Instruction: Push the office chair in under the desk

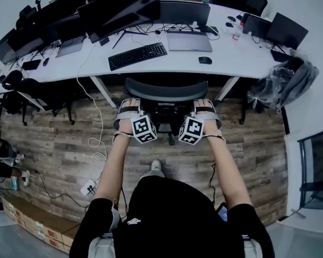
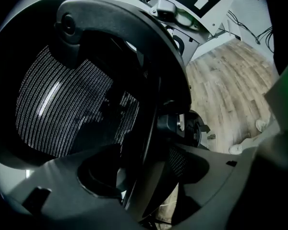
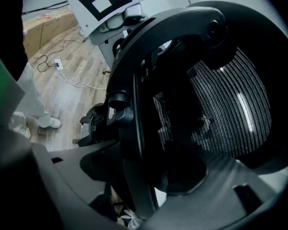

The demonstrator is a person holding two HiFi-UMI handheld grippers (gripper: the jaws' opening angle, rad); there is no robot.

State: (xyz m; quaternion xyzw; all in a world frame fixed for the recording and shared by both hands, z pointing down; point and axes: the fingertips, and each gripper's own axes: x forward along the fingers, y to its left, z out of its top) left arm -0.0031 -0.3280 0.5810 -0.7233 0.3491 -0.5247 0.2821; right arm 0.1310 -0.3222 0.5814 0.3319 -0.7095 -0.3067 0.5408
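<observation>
Chair (image 1: 167, 90) checked against its destination first.

Desk (image 1: 237, 58): long white top, running 9 to 3 o'clock across upper head view, laden with monitors (image 1: 124, 7). Two angled legs (image 1: 101, 89), at 10 and 2 o'clock of the chair, bounding the bay to be entered. Bay judged wide enough, clearance modest.

Chair itself: centre of head view, backrest top just short of desk's front edge, seat hidden beneath. Long axis of backrest 9 to 3 o'clock, parallel to desk edge. Judged most of the way in, not yet fully home.

Left gripper (image 1: 130, 104) at 9 o'clock end of backrest top, right gripper (image 1: 204, 105) at 3 o'clock end. Equally near, no lead on either side. Both pointed at 12 o'clock and tilted down, with chair and desk straight ahead.

Jaws, left gripper view: spread wide, astride the backrest rim (image 2: 134, 23), with mesh (image 2: 62, 104) beyond. Slivers of floor (image 2: 230, 80) visible beside the rim, so judged straddling, not clamping. Same in right gripper view, mirrored.

Coming move: straight push toward 12 o'clock, square to the backrest axis. Even pressure from both hands required. Risk of swivel toward a leg under uneven force.

Keyboard (image 1: 137, 56) at 11 o'clock of the chair and mouse (image 1: 205, 60) at 1 o'clock, on the desk, out of the path.
</observation>
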